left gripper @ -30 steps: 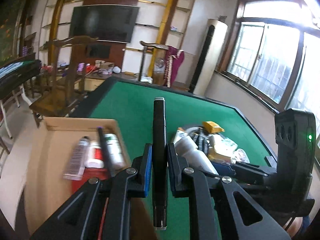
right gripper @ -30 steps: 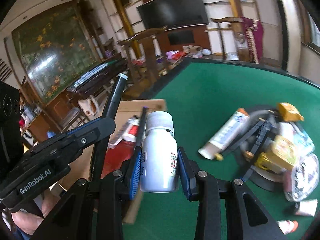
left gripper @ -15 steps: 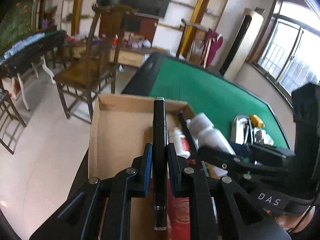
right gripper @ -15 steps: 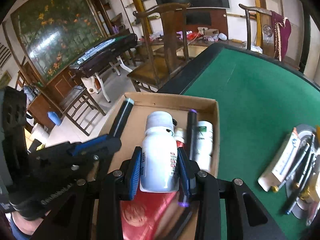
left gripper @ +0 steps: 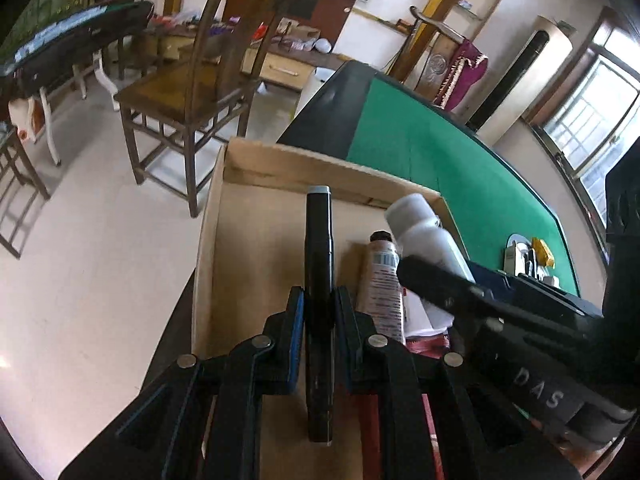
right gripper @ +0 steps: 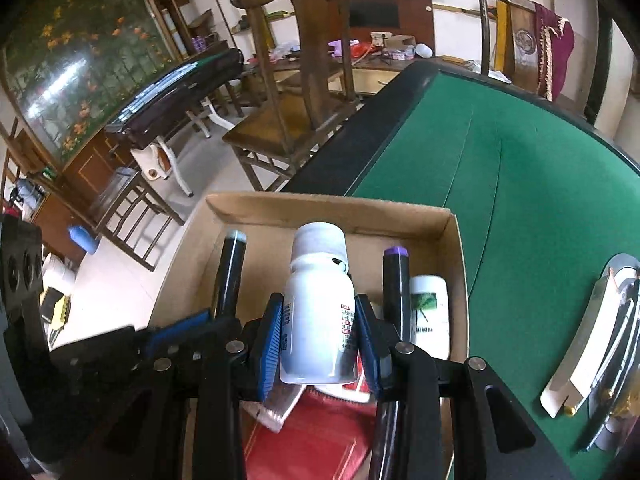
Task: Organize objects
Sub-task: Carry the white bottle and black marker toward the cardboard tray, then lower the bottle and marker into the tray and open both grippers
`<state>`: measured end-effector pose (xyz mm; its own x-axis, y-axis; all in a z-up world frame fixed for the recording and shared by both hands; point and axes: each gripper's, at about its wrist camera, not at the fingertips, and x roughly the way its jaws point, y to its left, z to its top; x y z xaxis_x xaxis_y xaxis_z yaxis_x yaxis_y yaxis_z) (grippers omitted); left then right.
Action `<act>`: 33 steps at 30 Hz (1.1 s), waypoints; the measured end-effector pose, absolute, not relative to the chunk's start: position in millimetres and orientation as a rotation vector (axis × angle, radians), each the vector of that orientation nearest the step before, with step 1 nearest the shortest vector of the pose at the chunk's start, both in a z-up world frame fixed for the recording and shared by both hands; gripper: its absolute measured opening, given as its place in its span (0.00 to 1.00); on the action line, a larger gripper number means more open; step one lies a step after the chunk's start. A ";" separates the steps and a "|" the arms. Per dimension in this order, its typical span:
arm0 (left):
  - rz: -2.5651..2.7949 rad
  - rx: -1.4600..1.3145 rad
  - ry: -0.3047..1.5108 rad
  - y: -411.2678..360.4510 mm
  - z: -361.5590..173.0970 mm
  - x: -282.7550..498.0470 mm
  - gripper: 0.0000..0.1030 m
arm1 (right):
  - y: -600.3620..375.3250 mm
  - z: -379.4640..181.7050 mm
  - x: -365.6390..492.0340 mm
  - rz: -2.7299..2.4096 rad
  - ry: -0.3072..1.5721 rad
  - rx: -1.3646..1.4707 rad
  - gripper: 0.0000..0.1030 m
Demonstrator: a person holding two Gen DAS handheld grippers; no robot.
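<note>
A black marker (left gripper: 319, 280) with a grey cap is clamped in my left gripper (left gripper: 319, 312), which is shut on it over the cardboard box (left gripper: 248, 184). My right gripper (right gripper: 319, 332) is shut on a white pill bottle (right gripper: 318, 320), held over the same box (right gripper: 332, 204). In the right wrist view the marker (right gripper: 230, 268) and left gripper show at the left. Inside the box lie a purple-capped marker (right gripper: 395, 280), a white tube with a palm print (right gripper: 430, 316), a red packet (right gripper: 320, 432) and a striped tube (left gripper: 382, 280).
The box sits at the left edge of a green felt table (right gripper: 520, 160). A pile of small items on a round metal tray (right gripper: 608, 340) lies to the right. Wooden chairs (right gripper: 304, 92) and a tiled floor (left gripper: 80, 260) are beyond the table edge.
Both grippers moved left from over the green felt to above the box, tilting downward. Each kept its grip, the left on the marker, the right on the bottle.
</note>
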<state>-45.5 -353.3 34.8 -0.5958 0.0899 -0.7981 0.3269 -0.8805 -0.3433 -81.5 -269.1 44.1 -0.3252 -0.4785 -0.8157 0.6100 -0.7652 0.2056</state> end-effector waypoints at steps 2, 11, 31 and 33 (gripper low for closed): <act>-2.593 1.341 0.725 -355.5 33.4 -45.9 0.14 | -273.5 42.5 -85.5 -2.119 0.178 1.249 0.37; -2.619 1.344 0.742 -352.8 32.8 -46.9 0.14 | -285.5 35.5 -100.4 -2.114 0.126 1.314 0.37; -2.608 1.372 0.756 -352.0 31.4 -50.2 0.15 | -286.8 34.4 -100.2 -2.079 0.100 1.331 0.38; -2.608 1.372 0.760 -352.0 31.8 -49.1 0.16 | -284.7 37.2 -97.1 -2.080 0.098 1.324 0.38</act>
